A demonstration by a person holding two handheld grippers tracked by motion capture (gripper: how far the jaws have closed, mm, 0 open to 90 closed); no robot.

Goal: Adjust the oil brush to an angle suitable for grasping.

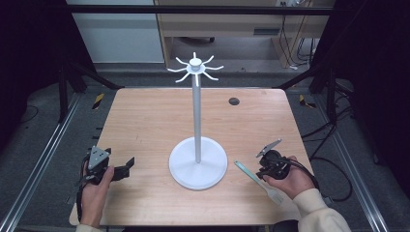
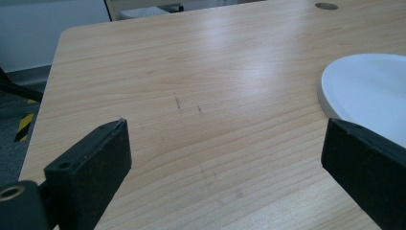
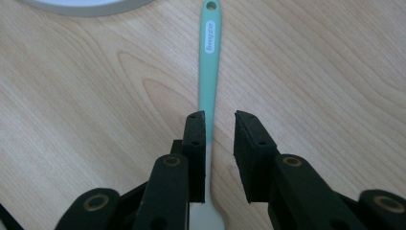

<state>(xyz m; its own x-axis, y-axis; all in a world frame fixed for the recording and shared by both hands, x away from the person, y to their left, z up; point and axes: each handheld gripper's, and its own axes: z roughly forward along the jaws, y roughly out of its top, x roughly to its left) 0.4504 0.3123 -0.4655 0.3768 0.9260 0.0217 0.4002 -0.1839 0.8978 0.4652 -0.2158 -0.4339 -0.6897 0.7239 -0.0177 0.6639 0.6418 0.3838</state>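
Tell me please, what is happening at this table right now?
A person holds a two-jaw gripper in each hand at a wooden table. The right gripper hovers over a mint green spatula lying flat beside the white hook stand; its jaws are slightly apart, not pressing the handle. The left gripper waits wide open, holding nothing.
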